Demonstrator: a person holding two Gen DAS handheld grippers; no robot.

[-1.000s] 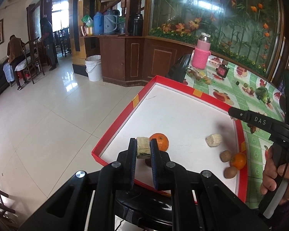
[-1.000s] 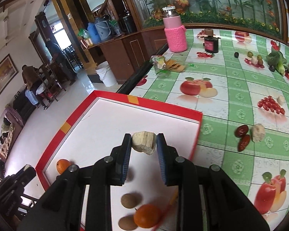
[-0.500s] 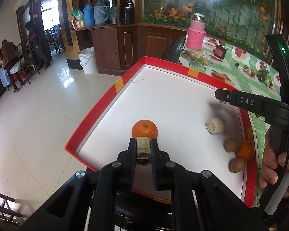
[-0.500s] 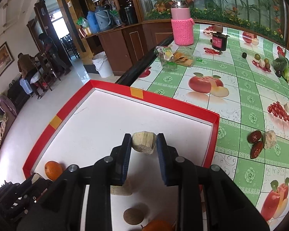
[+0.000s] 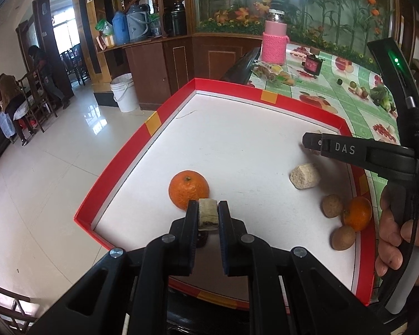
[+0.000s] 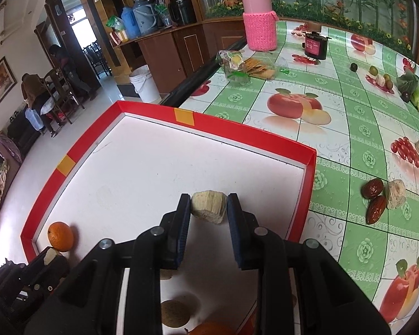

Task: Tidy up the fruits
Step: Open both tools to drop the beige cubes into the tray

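While my left gripper (image 5: 208, 215) clamps a pale fibrous chunk (image 5: 208, 214) at the round orange mandarin's (image 5: 188, 189) six o'clock, my right gripper (image 6: 208, 210), marked "DAS", pinches a beige fibrous stub (image 6: 208, 207) over the white, red-rimmed tray (image 5: 301, 105), bare toward twelve o'clock.

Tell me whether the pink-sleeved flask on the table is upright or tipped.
Upright. The pink-sleeved flask stands on its base on the table, its silver cap pointing up.
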